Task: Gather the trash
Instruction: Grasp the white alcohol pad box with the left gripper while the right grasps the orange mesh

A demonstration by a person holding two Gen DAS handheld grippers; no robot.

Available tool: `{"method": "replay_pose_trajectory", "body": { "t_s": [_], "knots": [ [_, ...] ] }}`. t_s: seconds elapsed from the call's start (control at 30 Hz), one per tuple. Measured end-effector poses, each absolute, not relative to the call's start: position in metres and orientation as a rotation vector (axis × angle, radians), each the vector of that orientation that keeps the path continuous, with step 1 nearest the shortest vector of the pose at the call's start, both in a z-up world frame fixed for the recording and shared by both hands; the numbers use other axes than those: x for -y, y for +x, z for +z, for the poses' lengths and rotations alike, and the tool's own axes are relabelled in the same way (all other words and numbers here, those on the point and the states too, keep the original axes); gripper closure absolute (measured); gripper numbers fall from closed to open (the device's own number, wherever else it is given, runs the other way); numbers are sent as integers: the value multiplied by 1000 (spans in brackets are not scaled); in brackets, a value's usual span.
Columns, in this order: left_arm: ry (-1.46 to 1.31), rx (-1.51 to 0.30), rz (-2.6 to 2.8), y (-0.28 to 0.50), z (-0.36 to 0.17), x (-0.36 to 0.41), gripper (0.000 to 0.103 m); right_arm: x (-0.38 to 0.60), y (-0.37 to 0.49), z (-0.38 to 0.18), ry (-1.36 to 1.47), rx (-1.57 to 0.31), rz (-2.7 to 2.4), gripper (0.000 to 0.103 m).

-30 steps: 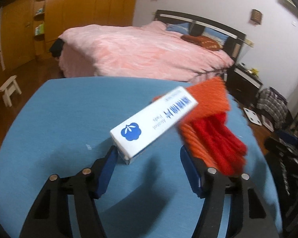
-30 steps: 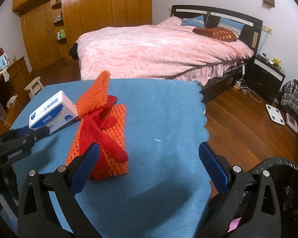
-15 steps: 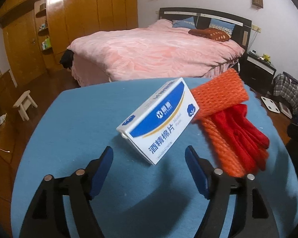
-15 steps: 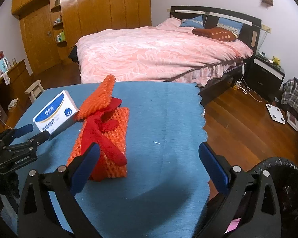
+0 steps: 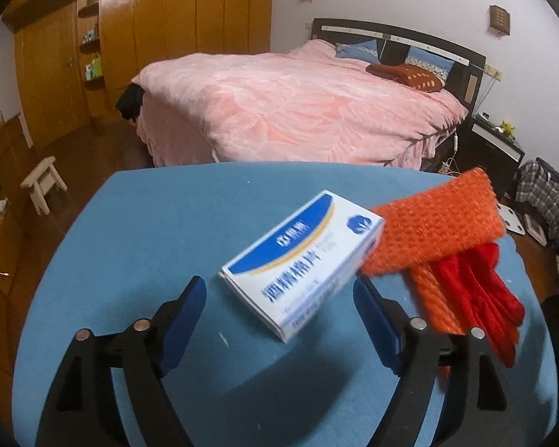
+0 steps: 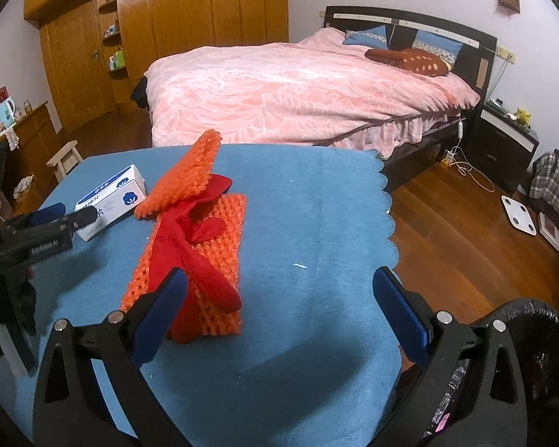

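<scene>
Above the blue table point(image 5: 138, 231), both hand-held grippers, left point(image 5: 279, 309) and right point(image 6: 279, 309), wide, empty.

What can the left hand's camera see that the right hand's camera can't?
Only the left wrist view shows the big blue printed top of the white box. Only the right wrist view shows the black trash bin beside the table and the left gripper from the side. Both show the orange net, the red piece, the blue tablecloth and the pink bed.
</scene>
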State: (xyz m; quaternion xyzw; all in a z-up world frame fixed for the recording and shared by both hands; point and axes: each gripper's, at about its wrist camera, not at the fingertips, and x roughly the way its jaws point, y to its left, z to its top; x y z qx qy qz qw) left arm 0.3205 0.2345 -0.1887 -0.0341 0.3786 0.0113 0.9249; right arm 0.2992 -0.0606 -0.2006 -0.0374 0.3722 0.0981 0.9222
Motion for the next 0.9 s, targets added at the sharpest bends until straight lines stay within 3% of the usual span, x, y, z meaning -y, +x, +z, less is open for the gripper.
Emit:
{"method": "replay_pose_trajectory", "body": {
  "t_s": [0.4, 0.5, 0.7, 0.9],
  "knots": [
    [-109, -858, -91, 356, -209, -244, 22, 58, 311, -208, -98, -789, 210, 6],
    [-129, -857, -113, 354, -210, -243, 24, 52, 318, -211, -106, -794, 206, 6],
    [-153, -860, -165, 343, -208, -232, 38, 45, 336, -216, -97, -798, 187, 6],
    [-141, -869, -213, 332, -203, -219, 37, 44, 350, -218, -90, -803, 180, 6]
  ]
}}
